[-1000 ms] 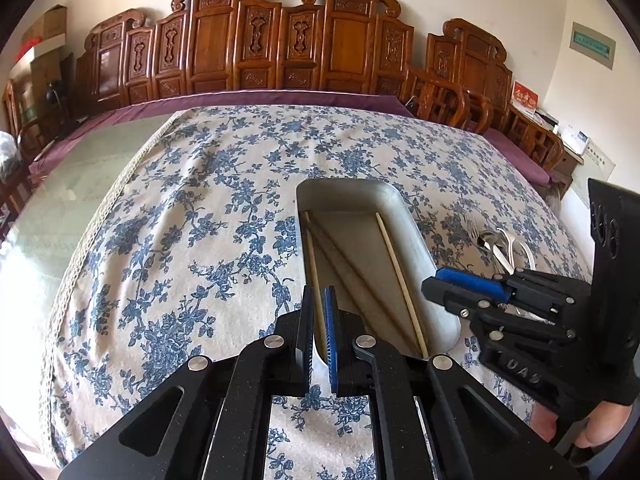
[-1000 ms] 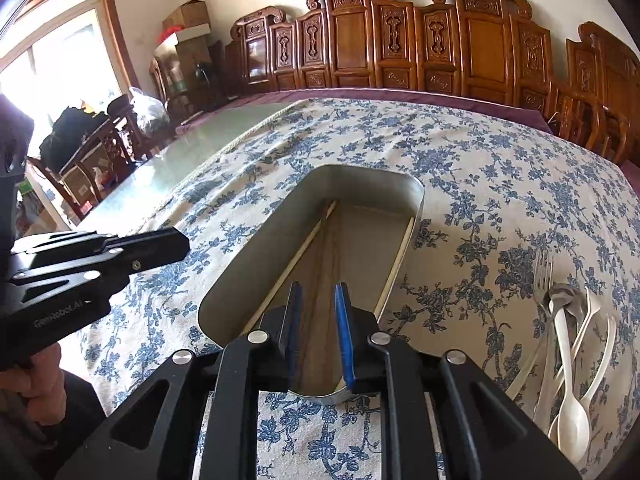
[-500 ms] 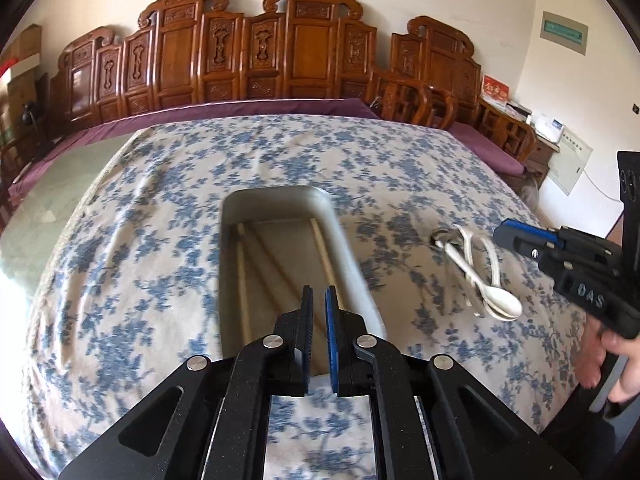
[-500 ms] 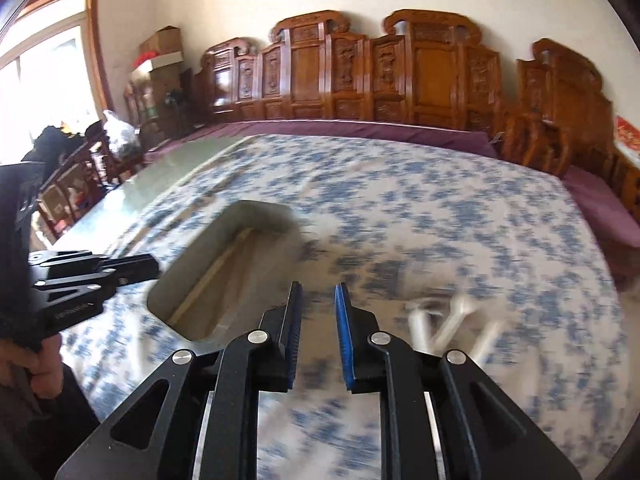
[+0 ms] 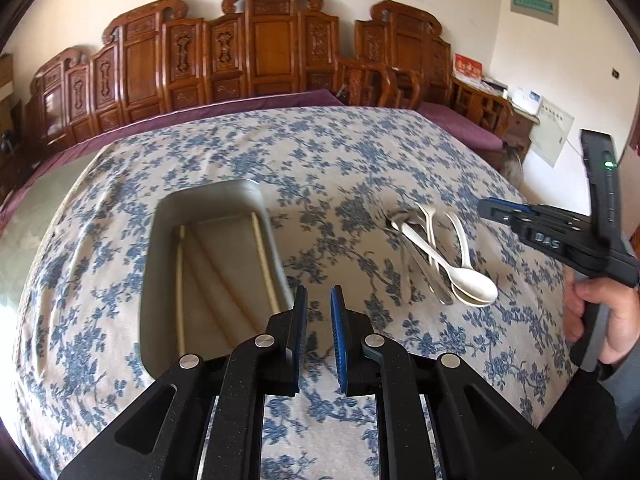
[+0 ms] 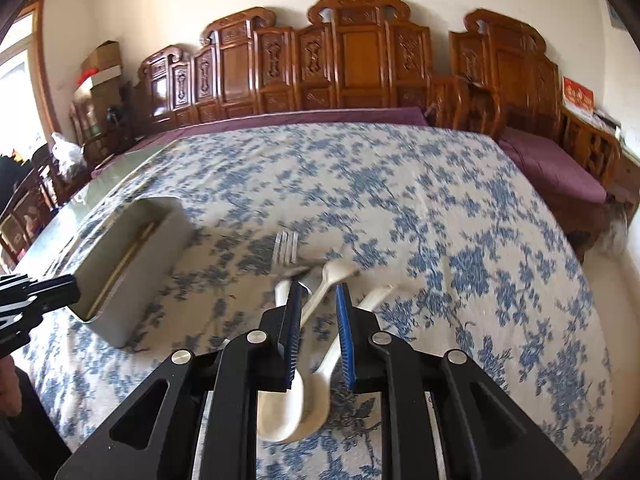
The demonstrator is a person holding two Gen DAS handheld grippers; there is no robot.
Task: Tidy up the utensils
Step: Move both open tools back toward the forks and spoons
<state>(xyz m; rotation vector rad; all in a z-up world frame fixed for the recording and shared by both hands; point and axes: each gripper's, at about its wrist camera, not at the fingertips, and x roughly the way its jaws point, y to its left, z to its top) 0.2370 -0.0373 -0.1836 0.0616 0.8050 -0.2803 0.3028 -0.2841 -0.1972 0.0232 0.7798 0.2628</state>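
A grey metal tray [image 5: 160, 240] lies on the floral tablecloth and holds several wooden chopsticks [image 5: 262, 254]. It also shows in the right wrist view [image 6: 136, 264]. To its right lies a pile of white spoons [image 5: 460, 276] and metal cutlery, with a fork [image 6: 285, 246] at its far end. My left gripper [image 5: 319, 312] hovers by the tray's right wall, jaws slightly apart and empty. My right gripper [image 6: 318, 304] hovers just above the white spoons [image 6: 316, 384], jaws a little apart, holding nothing. It also shows at the right of the left wrist view [image 5: 496, 210].
The blue floral tablecloth [image 5: 320, 152] covers most of the table, with bare green tabletop [image 5: 36, 200] at the left. Carved wooden chairs [image 5: 272, 52] line the far side. A purple cushion [image 6: 548, 164] lies at the right.
Both grippers have swung right, away from the tray. The right gripper now hovers over the spoon pile. Both pairs of jaws have opened slightly.
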